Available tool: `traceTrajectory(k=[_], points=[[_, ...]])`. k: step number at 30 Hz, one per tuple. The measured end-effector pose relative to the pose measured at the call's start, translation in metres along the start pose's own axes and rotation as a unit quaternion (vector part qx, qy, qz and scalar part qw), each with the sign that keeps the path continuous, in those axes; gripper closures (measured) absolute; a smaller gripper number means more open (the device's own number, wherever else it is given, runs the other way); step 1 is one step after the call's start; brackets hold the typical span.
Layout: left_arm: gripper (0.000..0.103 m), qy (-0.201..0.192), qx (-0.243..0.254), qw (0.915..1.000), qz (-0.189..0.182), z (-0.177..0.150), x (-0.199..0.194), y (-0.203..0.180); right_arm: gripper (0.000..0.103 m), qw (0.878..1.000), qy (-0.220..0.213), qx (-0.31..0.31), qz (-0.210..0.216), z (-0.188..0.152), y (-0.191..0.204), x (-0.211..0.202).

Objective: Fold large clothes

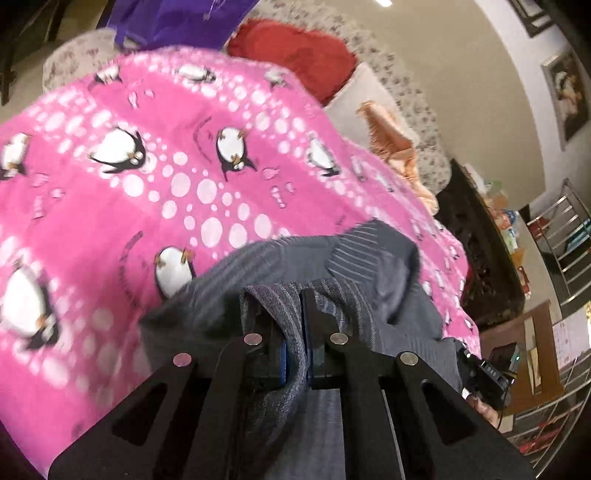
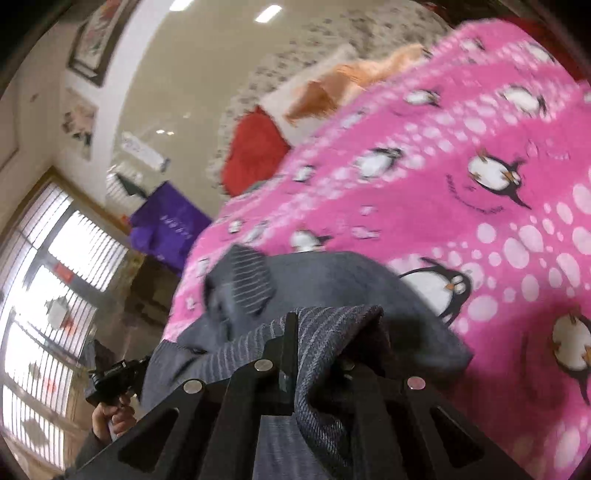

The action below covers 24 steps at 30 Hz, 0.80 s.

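A dark grey ribbed-knit garment [image 1: 295, 266] lies partly on a pink penguin-print blanket [image 1: 155, 177]. My left gripper [image 1: 295, 306] is shut on a bunched ribbed edge of the grey garment, which runs down between the fingers. In the right wrist view my right gripper [image 2: 317, 332] is shut on another ribbed edge of the same grey garment [image 2: 332, 280], which drapes over the right finger. The rest of the garment spreads forward over the pink blanket [image 2: 443, 206]. A ribbed cuff or collar [image 2: 251, 273] sticks up from the cloth.
A red cushion [image 1: 295, 51], an orange cloth [image 1: 391, 136] and a purple bag [image 1: 173, 22] lie at the far side of the blanket. A dark wooden cabinet [image 1: 476, 251] and metal rack [image 1: 569, 258] stand to the right. The other gripper [image 2: 114, 380] shows at lower left, windows [image 2: 48, 295] behind.
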<state>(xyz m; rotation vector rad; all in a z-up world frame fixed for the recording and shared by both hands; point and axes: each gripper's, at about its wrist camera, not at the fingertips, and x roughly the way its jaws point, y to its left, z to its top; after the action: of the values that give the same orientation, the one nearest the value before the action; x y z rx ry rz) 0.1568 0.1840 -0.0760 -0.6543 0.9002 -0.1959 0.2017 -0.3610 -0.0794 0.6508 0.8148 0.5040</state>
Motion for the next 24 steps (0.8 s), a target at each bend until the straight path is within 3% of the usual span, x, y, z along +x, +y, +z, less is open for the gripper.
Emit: traceTrajectory(k=[2, 5, 7, 9, 11, 13, 15, 18, 21, 24], points=[[0.094, 0.019, 0.006, 0.9998, 0.006, 0.004, 0.020, 0.005, 0.099, 0.999, 0.010, 0.028, -0.019, 0.000, -0.016, 0.012], [0.093, 0.024, -0.010, 0.9997, -0.005, 0.001, 0.024, 0.017, 0.098, 0.996, 0.015, 0.085, 0.013, -0.002, -0.037, 0.019], [0.092, 0.027, -0.012, 0.9995, -0.014, -0.001, 0.019, 0.021, 0.094, 0.996, 0.025, 0.082, 0.021, 0.000, -0.037, 0.016], [0.083, 0.021, -0.009, 0.9997, -0.008, -0.003, 0.007, 0.025, 0.075, 0.996, 0.036, 0.081, 0.026, 0.002, -0.036, 0.014], [0.077, -0.011, -0.002, 0.9996, 0.028, -0.003, -0.014, 0.029, 0.060, 0.994, 0.047, 0.086, 0.037, 0.005, -0.030, 0.007], [0.075, -0.031, -0.007, 0.9981, 0.054, -0.002, -0.034, 0.037, 0.054, 0.995, 0.055, 0.076, 0.038, 0.005, -0.018, -0.006], [0.075, -0.047, -0.007, 0.9976, 0.051, -0.004, -0.060, 0.041, 0.053, 0.996, 0.053, 0.056, 0.034, 0.004, -0.005, -0.022], [0.075, -0.065, 0.050, 0.9956, 0.046, -0.020, -0.093, 0.018, 0.052, 1.000, 0.028, 0.012, 0.002, -0.006, 0.013, -0.056], [0.075, -0.058, 0.141, 0.9880, 0.026, -0.059, -0.114, -0.022, 0.052, 0.998, -0.003, -0.043, -0.038, -0.027, 0.032, -0.093], [0.075, -0.006, 0.224, 0.9745, 0.004, -0.118, -0.108, -0.050, 0.052, 0.994, -0.022, -0.102, -0.039, -0.059, 0.057, -0.122]])
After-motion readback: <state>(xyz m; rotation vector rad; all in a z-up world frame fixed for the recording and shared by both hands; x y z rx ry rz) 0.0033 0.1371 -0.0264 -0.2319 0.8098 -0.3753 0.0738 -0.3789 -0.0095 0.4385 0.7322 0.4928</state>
